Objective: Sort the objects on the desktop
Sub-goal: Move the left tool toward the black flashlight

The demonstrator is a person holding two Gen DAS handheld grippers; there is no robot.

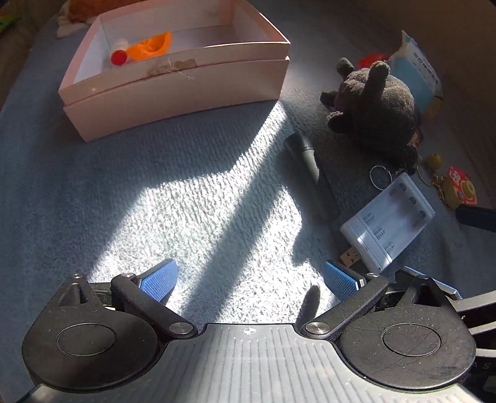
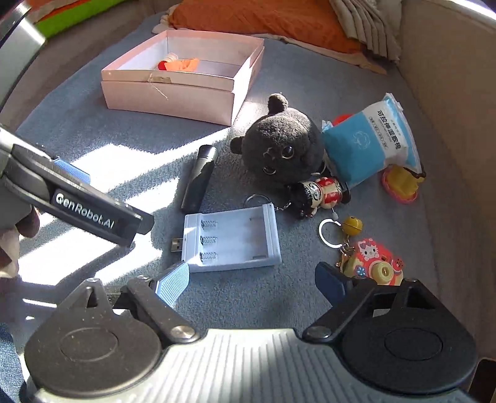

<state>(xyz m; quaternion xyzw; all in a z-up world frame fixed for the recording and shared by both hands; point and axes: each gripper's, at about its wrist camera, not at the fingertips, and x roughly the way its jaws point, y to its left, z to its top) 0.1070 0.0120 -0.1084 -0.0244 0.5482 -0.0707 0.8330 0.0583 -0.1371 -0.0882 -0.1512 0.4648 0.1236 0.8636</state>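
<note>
A pink cardboard box (image 1: 173,93) stands far left on blue carpet; it holds an orange item (image 1: 152,46) and a red-capped white bottle (image 1: 119,54). It also shows in the right wrist view (image 2: 167,96). My left gripper (image 1: 251,279) is open and empty above sunlit carpet. My right gripper (image 2: 251,282) is open and empty, just before a white battery charger (image 2: 231,240). The charger also shows in the left wrist view (image 1: 389,224), right of the left gripper. A black flashlight (image 2: 200,178) and a dark plush toy (image 2: 279,148) lie beyond.
A blue tissue pack (image 2: 372,142), a small doll keychain (image 2: 319,193), a yellow bell on a ring (image 2: 352,224), a pink toy camera (image 2: 375,260) and a yellow-pink toy (image 2: 401,183) lie right. The left gripper's body (image 2: 93,210) crosses the left side. Orange cloth (image 2: 263,15) lies behind.
</note>
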